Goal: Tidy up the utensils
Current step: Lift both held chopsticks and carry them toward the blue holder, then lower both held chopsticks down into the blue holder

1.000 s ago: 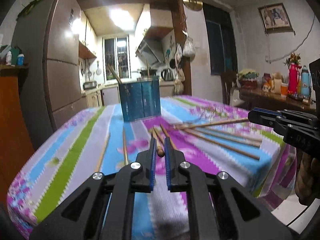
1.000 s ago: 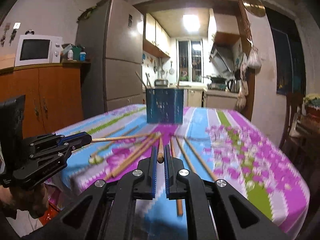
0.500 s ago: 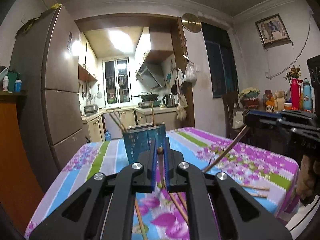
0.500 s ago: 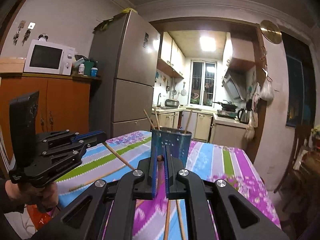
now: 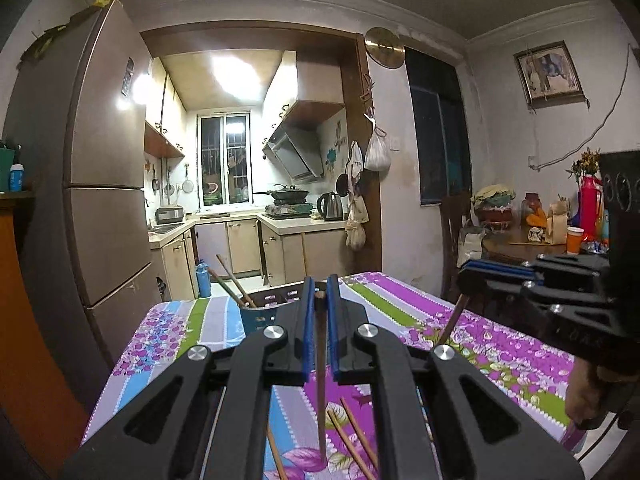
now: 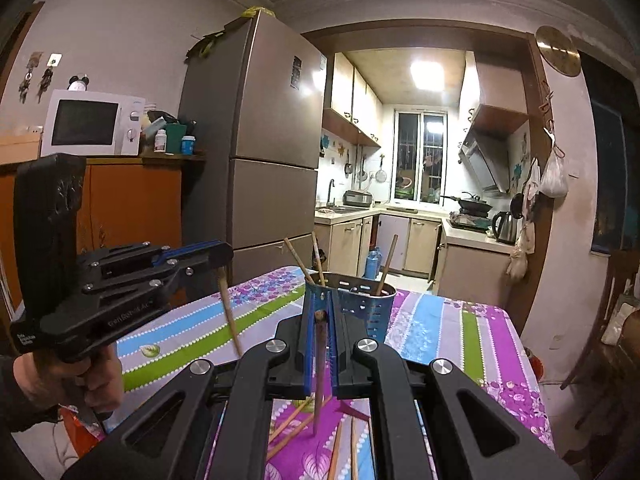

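Observation:
My left gripper [image 5: 319, 286] is shut on the top end of a wooden chopstick [image 5: 321, 380], which hangs down over the striped floral tablecloth [image 5: 400, 308]. My right gripper [image 6: 320, 314] is likewise shut on a chopstick [image 6: 319, 368] that dangles below it. Each gripper shows in the other's view: the right gripper [image 5: 466, 276] with its chopstick [image 5: 452, 322], the left gripper [image 6: 224, 254] with its chopstick [image 6: 229, 312]. The blue perforated holder [image 6: 360, 304] stands just beyond, with a few chopsticks in it; in the left wrist view the holder [image 5: 256, 314] is partly hidden. Loose chopsticks [image 6: 288, 428] lie on the cloth.
A tall fridge [image 6: 260, 140] stands past the table's far left corner, with an orange cabinet and microwave [image 6: 92, 122] beside it. A cluttered side table [image 5: 552, 236] and a chair [image 6: 616, 320] stand to the right. The kitchen doorway lies behind.
Both grippers have risen from the tabletop, each lifting one chopstick by its end; the chopsticks now hang down. The holder sits lower and closer in both views.

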A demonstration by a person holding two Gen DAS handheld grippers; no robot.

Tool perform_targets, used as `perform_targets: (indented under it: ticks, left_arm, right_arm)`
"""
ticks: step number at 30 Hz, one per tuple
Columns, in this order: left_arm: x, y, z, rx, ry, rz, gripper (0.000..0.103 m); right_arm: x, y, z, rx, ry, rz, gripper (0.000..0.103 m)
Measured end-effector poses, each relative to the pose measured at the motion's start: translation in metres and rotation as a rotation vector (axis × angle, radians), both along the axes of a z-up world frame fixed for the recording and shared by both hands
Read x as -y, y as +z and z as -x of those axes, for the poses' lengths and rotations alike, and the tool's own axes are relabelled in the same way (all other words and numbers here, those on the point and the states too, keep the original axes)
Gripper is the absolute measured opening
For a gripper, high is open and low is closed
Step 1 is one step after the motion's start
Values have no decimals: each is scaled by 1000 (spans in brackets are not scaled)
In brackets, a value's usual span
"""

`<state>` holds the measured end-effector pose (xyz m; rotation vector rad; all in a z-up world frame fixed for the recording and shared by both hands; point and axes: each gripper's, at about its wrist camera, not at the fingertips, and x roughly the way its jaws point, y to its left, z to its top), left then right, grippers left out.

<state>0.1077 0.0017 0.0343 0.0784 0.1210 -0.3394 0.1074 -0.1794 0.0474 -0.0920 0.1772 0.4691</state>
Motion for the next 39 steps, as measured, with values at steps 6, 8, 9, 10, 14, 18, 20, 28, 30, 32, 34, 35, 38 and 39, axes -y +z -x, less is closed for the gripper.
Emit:
perform_targets:
  ticks: [6, 8, 9, 10, 14, 18, 20, 28, 30, 32, 34, 35, 38, 39]
  left_arm:
    - [-3, 11, -7, -14, -12, 10, 5]
    - [-5, 14, -12, -25, -18, 17, 5]
    - [-5, 14, -13, -24, -16, 15, 5]
    - [-5, 14, -14, -26, -18, 14, 5]
    - [-4, 21, -24, -31, -28, 16, 5]
    - [-1, 30, -30, -23, -27, 16, 5]
    - [2, 37, -33, -14, -26, 12, 5]
    - [6, 71, -47, 19, -19, 15, 5]
    - [6, 79, -51, 28, -17, 22, 5]
    - [5, 87, -56, 37, -16, 29, 5]
    - [5, 94, -62, 46, -12, 35, 5]
    - [5, 99, -65, 50, -10, 39, 5]
    - [5, 110, -76, 66, -3, 44, 5]
    - [6, 114, -79, 71, -1, 44, 5]
  right_arm:
    - [1, 10, -9, -9, -1, -15, 7]
    - [0, 15, -10, -7, 2, -12, 7]
    - [-1, 17, -10, -7, 5, -12, 7]
    - [-1, 21, -11, -10, 8, -14, 7]
    - [-1, 34, -17, -17, 12, -14, 7]
    - [1, 52, -23, -7, 12, -20, 7]
    - [2, 64, -28, 3, 9, -24, 7]
    - [4, 102, -50, 32, 10, -36, 7]
    - [2, 109, -56, 35, 8, -32, 7]
    - [0, 116, -64, 39, 10, -25, 7]
    - [-3, 121, -72, 40, 11, -21, 7]
    - [-4, 125, -77, 42, 10, -18, 7]
    - [-6, 136, -91, 49, 9, -12, 7]
    - [-7, 138, -94, 50, 9, -12, 7]
